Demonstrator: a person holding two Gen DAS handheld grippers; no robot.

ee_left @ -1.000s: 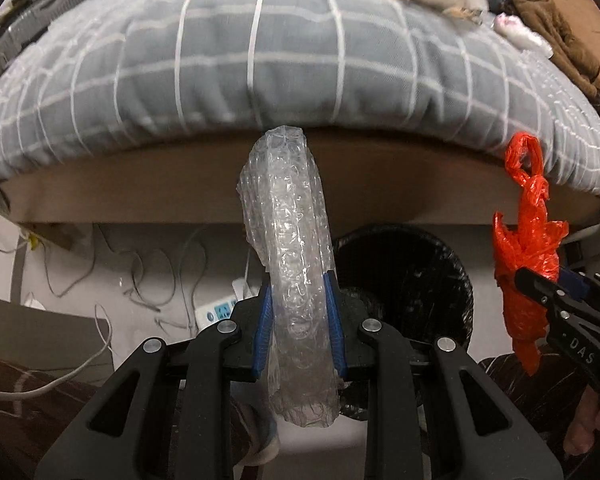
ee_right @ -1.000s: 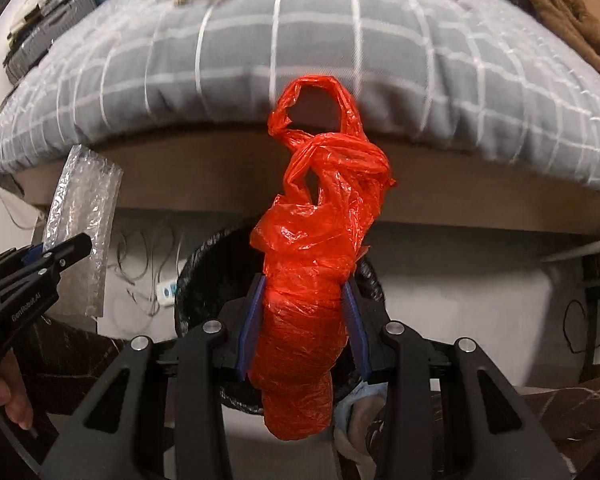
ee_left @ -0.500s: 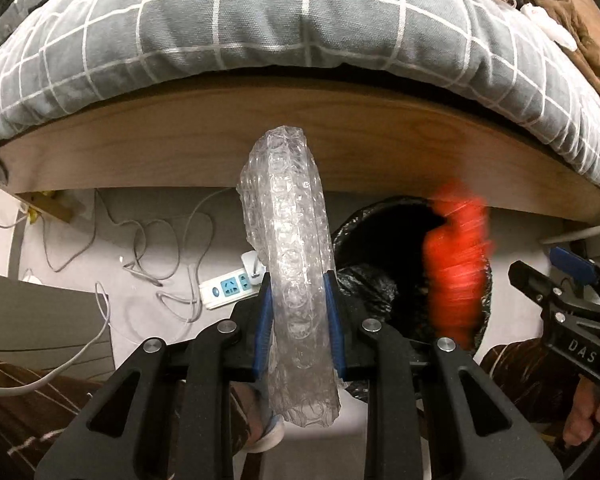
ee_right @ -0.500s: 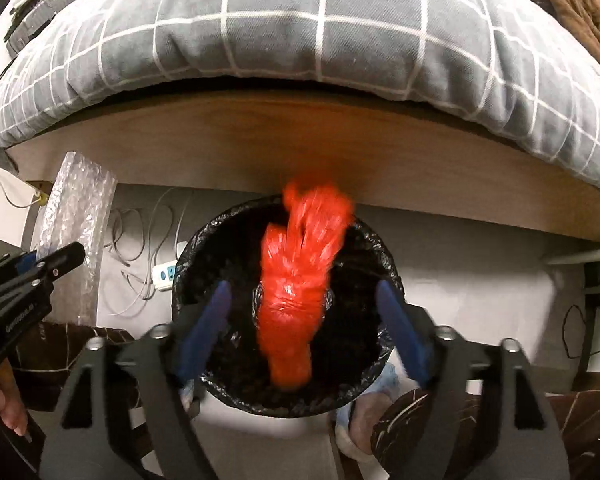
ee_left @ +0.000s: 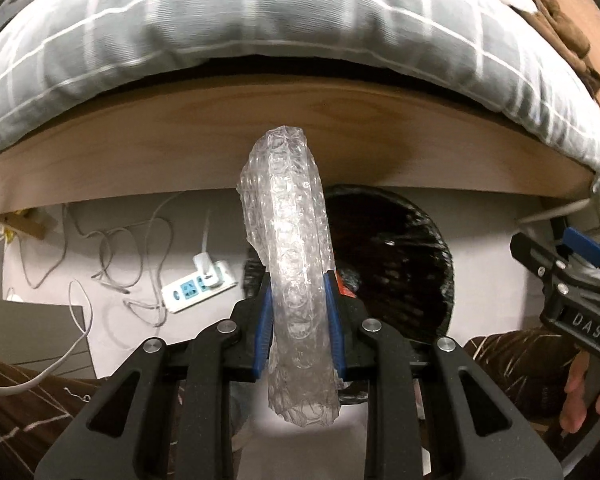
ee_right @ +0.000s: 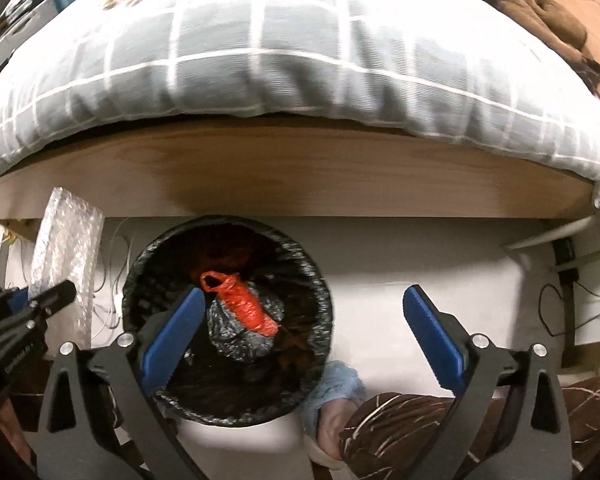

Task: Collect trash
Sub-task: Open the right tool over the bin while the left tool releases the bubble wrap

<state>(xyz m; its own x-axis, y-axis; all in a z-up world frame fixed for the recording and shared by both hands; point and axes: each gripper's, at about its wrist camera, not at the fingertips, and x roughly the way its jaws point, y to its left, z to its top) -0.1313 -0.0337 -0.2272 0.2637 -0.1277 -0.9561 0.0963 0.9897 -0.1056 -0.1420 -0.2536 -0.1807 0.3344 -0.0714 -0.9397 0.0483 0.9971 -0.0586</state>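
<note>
My left gripper (ee_left: 298,304) is shut on a folded piece of clear bubble wrap (ee_left: 290,248), held upright above the floor, just left of a round bin with a black liner (ee_left: 412,248). The bubble wrap also shows at the left of the right wrist view (ee_right: 66,264). My right gripper (ee_right: 300,328) is open and empty above the bin (ee_right: 324,304). A crumpled red plastic bag (ee_right: 240,300) lies inside the bin on dark trash. The right gripper also shows at the right edge of the left wrist view (ee_left: 560,264).
A bed with a grey checked duvet (ee_right: 280,60) and a wooden side board (ee_right: 300,176) stands right behind the bin. A white power strip (ee_left: 198,286) and loose cables lie on the floor left of the bin. My slippered foot (ee_right: 336,400) is beside the bin.
My right gripper opened and let go of the red bag, which fell into the bin. Both grippers tilted down and closer to the bin. The left still holds the bubble wrap.
</note>
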